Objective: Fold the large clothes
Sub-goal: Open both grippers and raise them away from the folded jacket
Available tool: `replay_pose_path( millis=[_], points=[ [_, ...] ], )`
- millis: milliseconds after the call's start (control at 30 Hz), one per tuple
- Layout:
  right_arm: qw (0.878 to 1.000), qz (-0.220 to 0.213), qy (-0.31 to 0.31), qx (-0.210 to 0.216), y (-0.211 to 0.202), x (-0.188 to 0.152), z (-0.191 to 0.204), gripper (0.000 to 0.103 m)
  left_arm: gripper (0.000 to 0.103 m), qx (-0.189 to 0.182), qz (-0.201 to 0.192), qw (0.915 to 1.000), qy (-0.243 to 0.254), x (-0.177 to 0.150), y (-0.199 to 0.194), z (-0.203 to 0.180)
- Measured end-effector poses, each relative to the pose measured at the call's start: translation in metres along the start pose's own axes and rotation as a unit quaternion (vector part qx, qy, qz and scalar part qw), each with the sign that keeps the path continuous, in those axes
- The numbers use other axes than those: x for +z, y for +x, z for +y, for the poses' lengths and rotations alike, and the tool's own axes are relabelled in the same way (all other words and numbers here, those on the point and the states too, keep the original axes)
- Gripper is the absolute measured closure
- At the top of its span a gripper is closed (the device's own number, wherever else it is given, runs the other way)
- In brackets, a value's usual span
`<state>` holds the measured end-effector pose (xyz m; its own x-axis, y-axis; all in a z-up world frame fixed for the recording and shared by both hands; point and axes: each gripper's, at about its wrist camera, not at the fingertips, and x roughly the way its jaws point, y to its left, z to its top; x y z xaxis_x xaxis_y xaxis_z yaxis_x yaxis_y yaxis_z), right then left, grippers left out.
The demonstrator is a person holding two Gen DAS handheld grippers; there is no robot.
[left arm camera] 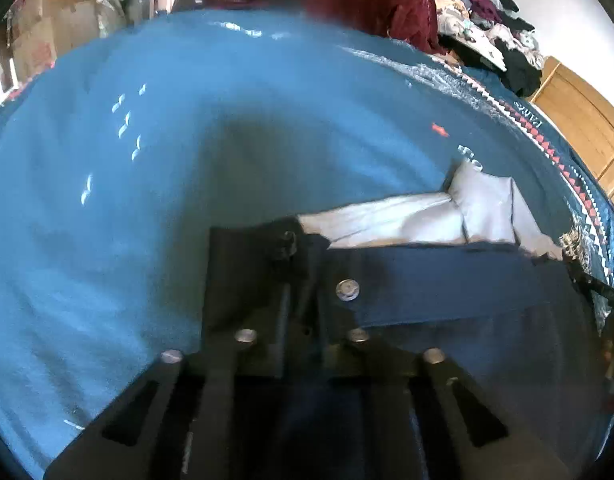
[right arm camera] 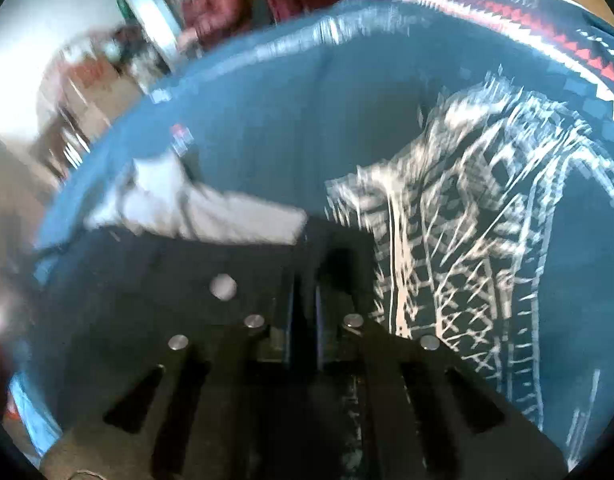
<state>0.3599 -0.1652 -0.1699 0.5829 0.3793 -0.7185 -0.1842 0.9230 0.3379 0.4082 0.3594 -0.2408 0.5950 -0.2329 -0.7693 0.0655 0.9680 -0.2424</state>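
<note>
- Your left gripper [left arm camera: 303, 280]: matt black plastic fingers, shiny metal pins.
- Your right gripper [right arm camera: 305, 280]: same matt black plastic, metal pins.
- Dark navy trousers [left arm camera: 447, 280]: smooth woven cloth, shiny metal button [left arm camera: 347, 290], pale cotton-like pocket lining [left arm camera: 407, 220].
- Blue bedspread [left arm camera: 147, 180]: soft matt cloth.
- Cabinet [left arm camera: 579, 120]: smooth wood.

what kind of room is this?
Probably a bedroom or a room used for sorting clothes: a wide blue blanket covers the work surface, loose clothes are piled behind it, wooden cabinet doors stand at the right, and cardboard boxes at the left.
</note>
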Motion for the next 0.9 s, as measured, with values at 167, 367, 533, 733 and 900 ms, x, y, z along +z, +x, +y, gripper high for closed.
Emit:
replay_pose_path(
  millis=[167, 367, 533, 733, 900],
  points=[
    [0.999, -0.039, -0.023, 0.029, -0.030, 0.017, 0.011, 0.095, 0.097, -0.040, -0.103, 0.9935, -0.030, 0.008, -0.065, 0.007],
    [0.998, 0.047, 0.031, 0.025, 0.048, 0.006, -0.024, 0.092, 0.092, 0.042, 0.006, 0.9991, -0.007, -0.003, 0.015, 0.020],
    [1.000, 0.008, -0.017, -0.019, -0.015, 0.005, 0.003, 0.080, 0.090, 0.042, -0.023, 0.9989, -0.003, 0.001, -0.021, 0.008],
    [0.992, 0.017, -0.001, 0.127, -0.078, -0.089, 0.046, 0.069, 0.070, -0.083, -0.059, 0.9939, 0.042, -0.062, -0.113, -0.038],
    [0.992, 0.037, 0.040, 0.118, -0.079, -0.174, 0.020, 0.084, 0.077, -0.076, -0.001, 0.9970, -0.015, -0.144, -0.096, 0.001]
  ],
)
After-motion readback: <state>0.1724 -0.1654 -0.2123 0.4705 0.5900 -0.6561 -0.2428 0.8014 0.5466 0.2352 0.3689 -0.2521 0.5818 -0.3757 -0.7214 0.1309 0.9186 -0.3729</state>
